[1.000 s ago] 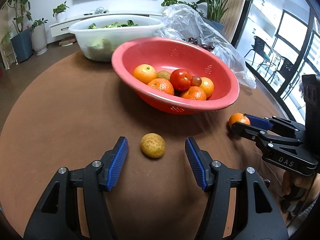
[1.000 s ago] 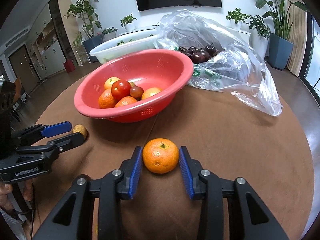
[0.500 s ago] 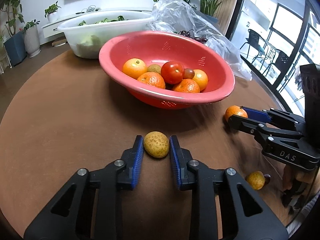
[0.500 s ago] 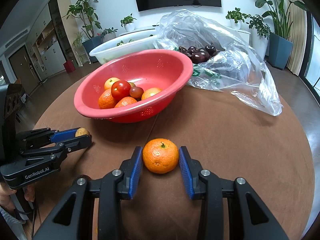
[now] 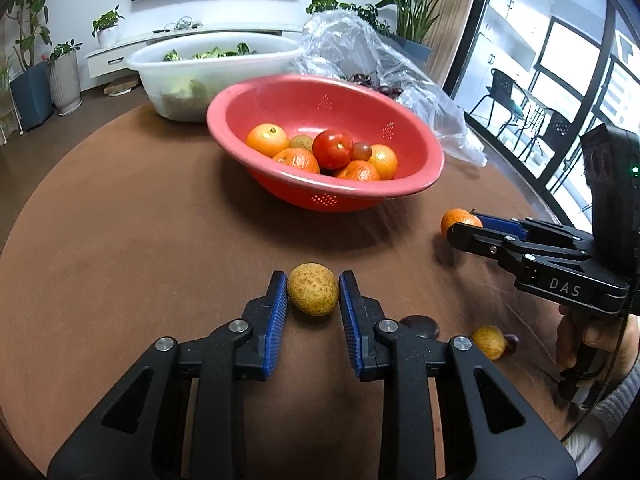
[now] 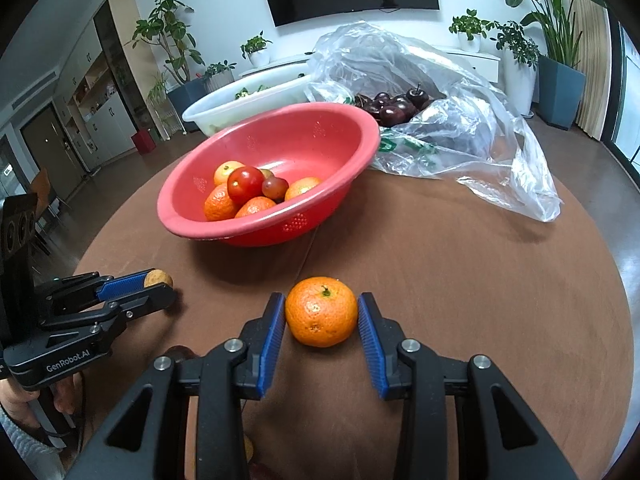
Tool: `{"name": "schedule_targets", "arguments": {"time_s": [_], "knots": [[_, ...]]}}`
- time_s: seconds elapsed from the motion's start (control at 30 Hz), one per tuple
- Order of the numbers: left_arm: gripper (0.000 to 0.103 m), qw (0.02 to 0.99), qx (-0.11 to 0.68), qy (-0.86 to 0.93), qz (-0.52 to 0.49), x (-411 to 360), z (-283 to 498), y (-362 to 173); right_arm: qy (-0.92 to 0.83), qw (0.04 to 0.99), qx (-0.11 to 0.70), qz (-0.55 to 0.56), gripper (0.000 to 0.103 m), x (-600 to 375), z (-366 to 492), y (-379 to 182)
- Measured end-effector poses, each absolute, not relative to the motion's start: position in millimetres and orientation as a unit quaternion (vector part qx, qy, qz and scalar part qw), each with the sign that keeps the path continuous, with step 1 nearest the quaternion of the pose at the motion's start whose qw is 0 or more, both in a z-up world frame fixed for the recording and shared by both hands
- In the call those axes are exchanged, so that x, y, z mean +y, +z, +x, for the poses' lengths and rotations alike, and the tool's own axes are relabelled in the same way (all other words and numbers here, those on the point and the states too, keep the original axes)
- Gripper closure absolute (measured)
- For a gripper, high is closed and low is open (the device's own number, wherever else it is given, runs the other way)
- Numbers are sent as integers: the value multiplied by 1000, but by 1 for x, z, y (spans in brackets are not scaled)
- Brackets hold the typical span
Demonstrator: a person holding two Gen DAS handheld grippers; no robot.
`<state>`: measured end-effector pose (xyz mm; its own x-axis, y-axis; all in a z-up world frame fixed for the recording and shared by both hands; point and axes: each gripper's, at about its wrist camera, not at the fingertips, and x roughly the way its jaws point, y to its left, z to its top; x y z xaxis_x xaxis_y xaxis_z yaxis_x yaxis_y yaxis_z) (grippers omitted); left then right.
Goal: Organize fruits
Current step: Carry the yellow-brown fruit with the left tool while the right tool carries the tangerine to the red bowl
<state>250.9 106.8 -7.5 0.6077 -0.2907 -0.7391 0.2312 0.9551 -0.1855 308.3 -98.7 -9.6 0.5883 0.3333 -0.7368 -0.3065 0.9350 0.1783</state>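
we hold the left gripper (image 5: pixel 313 290) closed on a speckled yellow-brown fruit (image 5: pixel 313 289), its blue pads pressing both sides of it just above the brown table (image 5: pixel 132 240). the right gripper (image 6: pixel 321 314) is closed on a mandarin (image 6: pixel 321 311) – the pads touch its left and right sides, stem end up and facing the camera. from the left wrist view the right gripper comes in from the right edge, a hand (image 5: pixel 592 340) wrapped round its handle, with the mandarin showing at its tips. the red colander (image 5: pixel 326 162) sits on the table beyond both grippers, well apart from each; in it lie several mandarins, a red tomato (image 5: pixel 333 149), a small dark reddish fruit and a brownish one half hidden at the back. behind it stand a white tub (image 5: pixel 208 76) with greens and a clear plastic bag (image 6: pixel 432 120) with dark cherries (image 6: pixel 396 106) at its mouth. near our right hand another small yellow fruit (image 5: pixel 488 342) lies on the table with a dark one touching it, and a dark flattish thing (image 5: pixel 420 326) shows just beyond the left gripper's right finger – we cannot tell what it is.
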Motion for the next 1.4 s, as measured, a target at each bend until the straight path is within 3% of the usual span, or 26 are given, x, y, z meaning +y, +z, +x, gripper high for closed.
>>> {"name": "schedule_targets", "arguments": {"time_s": [0.73, 1.4], "knots": [[78, 909, 375, -165, -82, 116, 242, 46, 232, 881, 391, 132, 63, -115, 299, 22], [78, 910, 372, -169, -65, 98, 305, 54, 240, 893, 362, 120, 63, -99, 338, 44]]}}
